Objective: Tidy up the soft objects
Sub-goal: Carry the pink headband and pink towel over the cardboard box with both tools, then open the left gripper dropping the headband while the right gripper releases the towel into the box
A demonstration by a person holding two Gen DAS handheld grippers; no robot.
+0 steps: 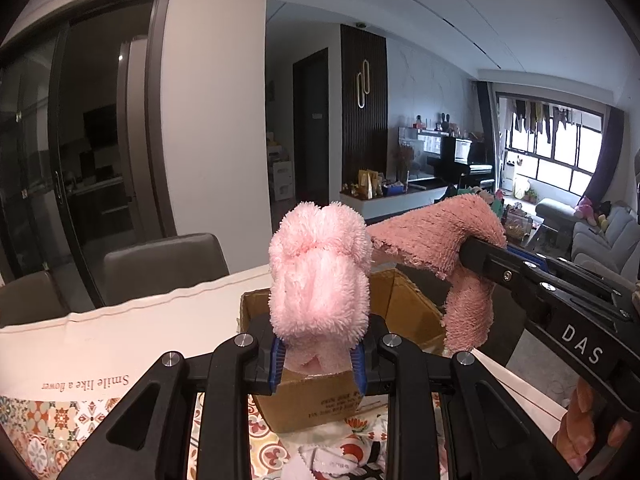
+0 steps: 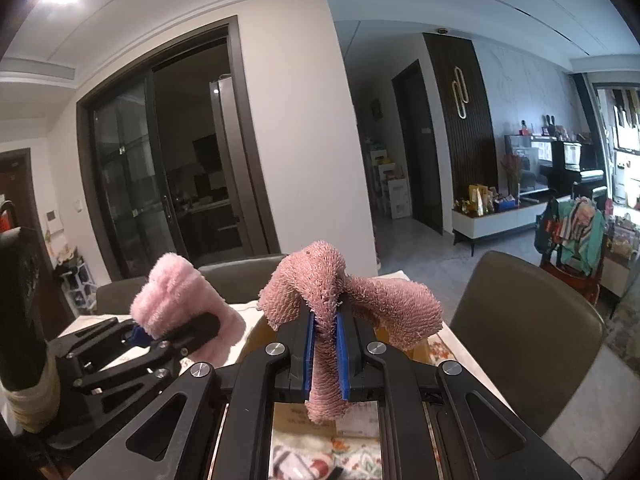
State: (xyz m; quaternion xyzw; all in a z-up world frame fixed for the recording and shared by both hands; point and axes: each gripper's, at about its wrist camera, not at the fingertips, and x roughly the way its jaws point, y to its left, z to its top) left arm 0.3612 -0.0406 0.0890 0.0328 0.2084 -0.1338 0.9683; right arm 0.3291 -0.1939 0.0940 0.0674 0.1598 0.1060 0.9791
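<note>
The white cloth (image 1: 120,332) on the tabletop reads "Smile like a flower", upside down. The right claw (image 1: 472,250) bears "DAS" on its body. The cardboard box (image 1: 320,400) print is unreadable.

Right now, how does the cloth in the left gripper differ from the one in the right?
The light pink cloth is paler and fluffier; the dusty pink cloth is darker with a coarser, nubby pile. The light pink cloth is bunched into a compact wad, while the dusty pink cloth drapes over both sides. Both are clamped, one in the left gripper, one in the right gripper, above the cardboard box.

Patterned tablecloth (image 1: 56,420) on table, grey chairs (image 1: 164,264) behind it. Dark glass sliding door (image 2: 168,176) left; piano (image 1: 464,160) and sofa (image 1: 600,236) far right.
</note>
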